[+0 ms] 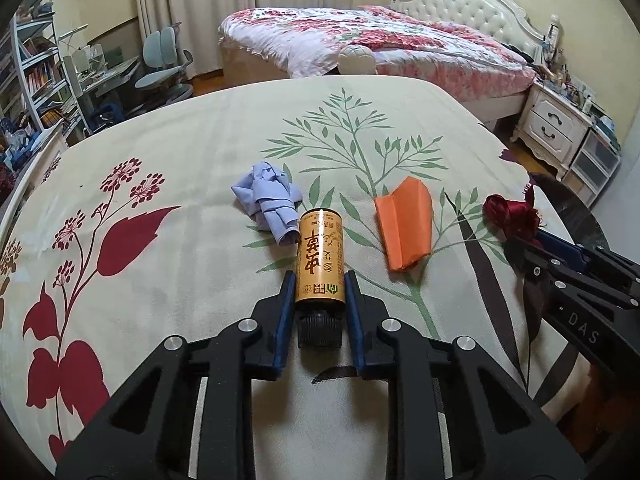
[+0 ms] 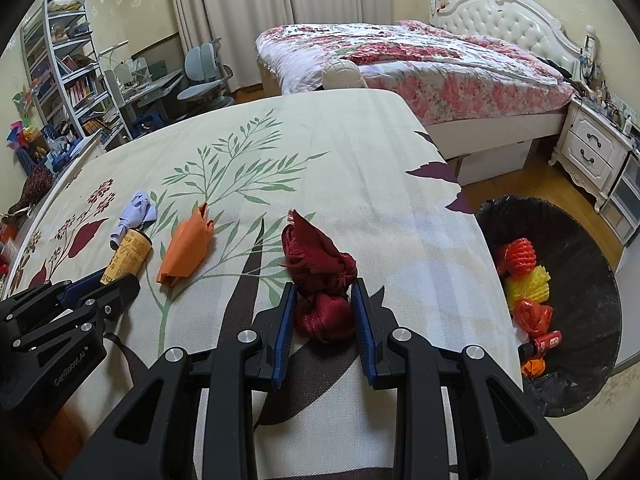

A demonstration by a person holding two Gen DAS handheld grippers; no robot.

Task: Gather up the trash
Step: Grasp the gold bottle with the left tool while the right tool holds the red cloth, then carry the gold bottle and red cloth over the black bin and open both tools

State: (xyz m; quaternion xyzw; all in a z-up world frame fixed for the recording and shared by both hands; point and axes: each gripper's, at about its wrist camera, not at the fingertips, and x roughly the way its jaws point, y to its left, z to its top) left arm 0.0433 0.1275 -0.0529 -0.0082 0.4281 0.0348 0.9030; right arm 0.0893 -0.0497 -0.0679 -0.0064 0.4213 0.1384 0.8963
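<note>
A golden-orange bottle [image 1: 320, 258] with a black cap lies on the floral tablecloth [image 1: 192, 152], cap toward me. My left gripper [image 1: 319, 276] is shut on it, a blue pad pressing each side of the label. A dark red fabric wad [image 2: 320, 268] sits near the table's right side, and my right gripper [image 2: 323, 285] is shut on its lower part. Between the two lie a folded orange paper [image 1: 404, 226] and a crumpled lilac cloth [image 1: 270, 204]. The right wrist view also shows the left gripper [image 2: 114, 280] on the bottle [image 2: 128, 256].
A bin with a black liner [image 2: 592, 248] stands on the floor just past the table's right edge, holding red and yellow netted pieces and a small red bottle. Behind the table are a bed [image 2: 420, 60], a white nightstand [image 2: 592, 148], desk chairs and a bookshelf [image 2: 68, 68].
</note>
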